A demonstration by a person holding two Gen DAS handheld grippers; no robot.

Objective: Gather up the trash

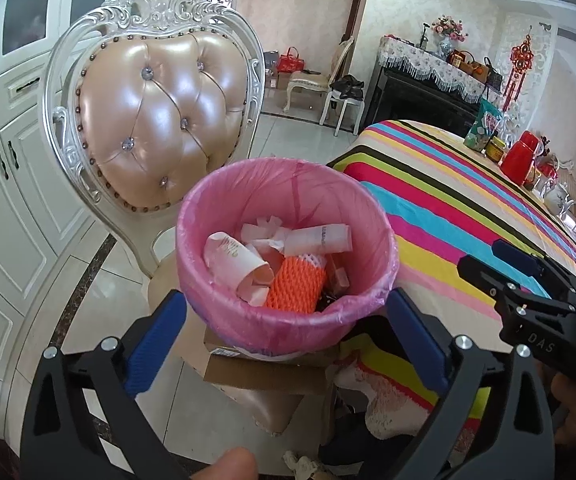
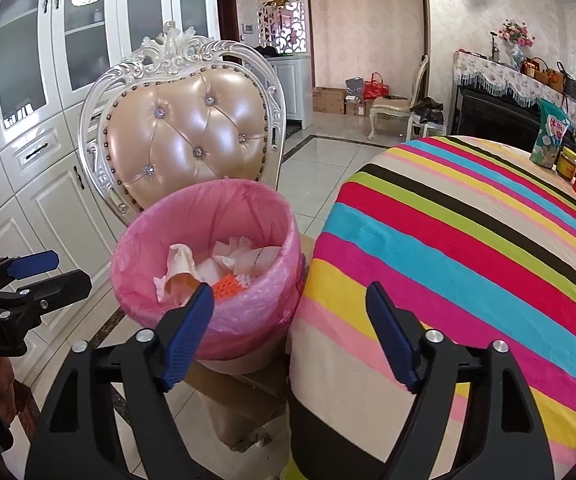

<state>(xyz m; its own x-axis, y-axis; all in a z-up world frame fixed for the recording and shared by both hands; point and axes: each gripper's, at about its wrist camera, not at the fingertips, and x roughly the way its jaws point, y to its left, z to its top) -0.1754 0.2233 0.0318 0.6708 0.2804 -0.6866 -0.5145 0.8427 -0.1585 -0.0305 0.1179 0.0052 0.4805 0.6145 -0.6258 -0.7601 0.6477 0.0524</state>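
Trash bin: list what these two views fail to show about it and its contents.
- Trash bin base: left wrist view, hidden by the cardboard box and the open left gripper.
- Deeper trash: both views, buried under the orange foam net and crumpled paper.
- Near rim: right wrist view, partly covered by a finger of the open right gripper.
- Print on the white tube: too small.

Your left wrist camera looks down along its gripper at the pink-lined trash bin, close and nearly centred. Your right wrist camera sits further right, angled down over the striped tablecloth. Both views share the bin, the tufted chair and the table edge.
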